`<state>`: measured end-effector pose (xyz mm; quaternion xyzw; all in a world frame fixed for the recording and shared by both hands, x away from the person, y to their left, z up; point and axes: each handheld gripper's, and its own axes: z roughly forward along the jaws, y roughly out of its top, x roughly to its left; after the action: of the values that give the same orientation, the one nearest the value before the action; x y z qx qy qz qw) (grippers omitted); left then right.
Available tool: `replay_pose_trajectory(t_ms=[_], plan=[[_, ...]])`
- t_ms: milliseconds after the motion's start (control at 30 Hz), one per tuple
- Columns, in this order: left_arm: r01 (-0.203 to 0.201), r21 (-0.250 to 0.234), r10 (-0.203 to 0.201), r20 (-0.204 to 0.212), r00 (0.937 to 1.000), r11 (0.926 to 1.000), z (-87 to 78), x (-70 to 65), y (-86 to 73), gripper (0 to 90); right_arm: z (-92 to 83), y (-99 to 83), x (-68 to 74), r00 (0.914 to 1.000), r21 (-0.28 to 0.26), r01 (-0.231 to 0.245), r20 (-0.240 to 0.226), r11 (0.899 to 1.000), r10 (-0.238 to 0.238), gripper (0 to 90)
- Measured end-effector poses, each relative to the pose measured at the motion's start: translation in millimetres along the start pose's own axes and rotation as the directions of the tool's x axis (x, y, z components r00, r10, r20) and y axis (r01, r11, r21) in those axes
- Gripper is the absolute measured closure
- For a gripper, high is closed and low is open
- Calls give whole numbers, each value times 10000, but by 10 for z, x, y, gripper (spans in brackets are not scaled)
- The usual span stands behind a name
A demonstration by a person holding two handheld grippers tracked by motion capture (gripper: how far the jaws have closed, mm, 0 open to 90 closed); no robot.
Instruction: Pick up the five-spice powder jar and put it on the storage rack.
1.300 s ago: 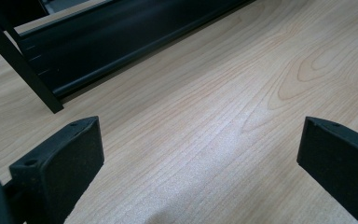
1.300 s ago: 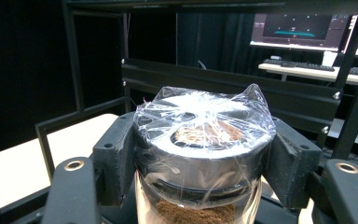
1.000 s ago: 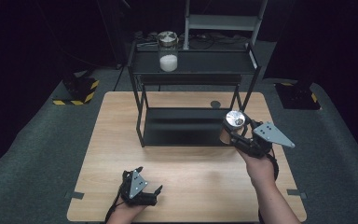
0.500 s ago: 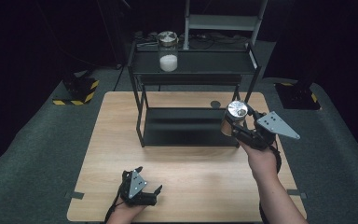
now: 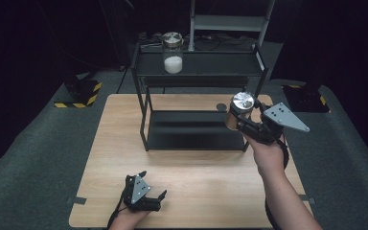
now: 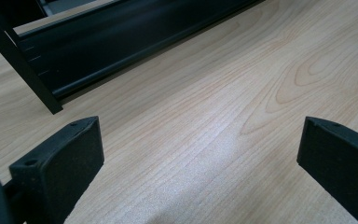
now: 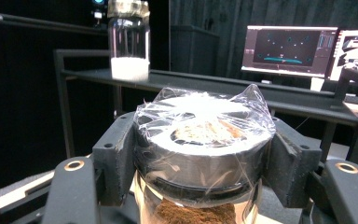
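The right tongs [image 5: 242, 120] are clamped on a jar [image 5: 239, 111] with a metal lid, holding it in the air at the right end of the black rack [image 5: 199, 72], between its two shelves in height. The likely aim, I'd say, is to set it on the top shelf, where a second jar [image 5: 173, 52] with white powder already stands at the far left. So one jar looks placed and this one is lifted but not yet on any shelf; putting it down and letting go are left.

The left tongs [image 5: 149, 199] rest at the near edge of the tabletop [image 5: 110, 143], gaping wide with nothing between them.

From above you get the layout: rack, both jars, both hands. The right gripper view adds what that hides: the held jar [image 7: 200, 154] has cling film stretched over its lid, brown powder inside, and a jaw pressed on each side just under the lid. It also shows lit monitors [image 7: 291, 50] behind the rack. The left gripper view shows bare wood [image 6: 205, 140] between the open jaws and the rack's bottom shelf [image 6: 121, 37] beyond.
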<state>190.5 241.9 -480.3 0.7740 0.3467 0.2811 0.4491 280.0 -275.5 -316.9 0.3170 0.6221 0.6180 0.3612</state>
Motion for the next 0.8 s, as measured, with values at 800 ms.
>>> replay_pose_trajectory(t_ms=[800], plan=[[174,-116,-173,96,9998,9998,-10,31,-23,6,247,447,-16,9995,-537,93,290,9985,-78,340]])
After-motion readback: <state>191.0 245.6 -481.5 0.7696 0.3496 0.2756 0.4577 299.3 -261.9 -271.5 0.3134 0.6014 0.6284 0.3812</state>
